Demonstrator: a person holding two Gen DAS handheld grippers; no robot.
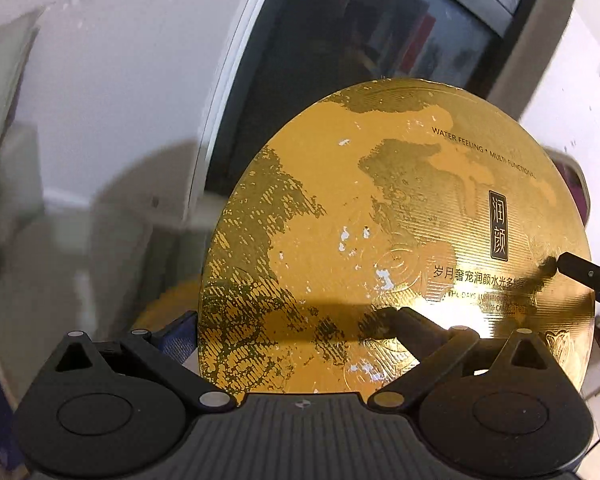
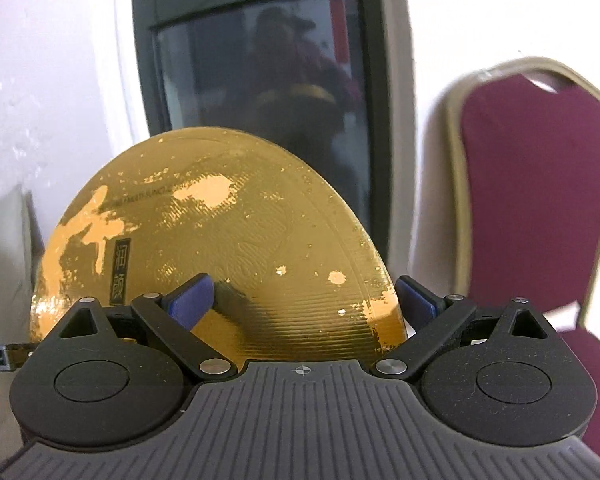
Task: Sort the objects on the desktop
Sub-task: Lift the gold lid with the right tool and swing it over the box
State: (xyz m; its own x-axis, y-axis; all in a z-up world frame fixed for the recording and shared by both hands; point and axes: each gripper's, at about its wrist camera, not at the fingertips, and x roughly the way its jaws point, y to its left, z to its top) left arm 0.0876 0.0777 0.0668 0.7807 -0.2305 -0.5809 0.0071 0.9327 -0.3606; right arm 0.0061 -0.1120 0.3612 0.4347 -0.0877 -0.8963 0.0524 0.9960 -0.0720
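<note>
Your left fingers [image 1: 288, 332] and right fingers [image 2: 304, 296] both pinch the gold lid [image 1: 396, 240], marked "WATER FEELING"; its bottom is hidden.

Gold round lid [image 1: 380, 220] lower rim hidden behind left claw [image 1: 296, 334]; maroon chair [image 2: 540, 184] beside lid cut off; glass reflection blurred.

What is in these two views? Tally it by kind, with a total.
Gold round box: 1
Grippers: 2, the left gripper and the right gripper
Maroon chair: 1
Dark glass-fronted cabinet: 1
Total: 5
</note>
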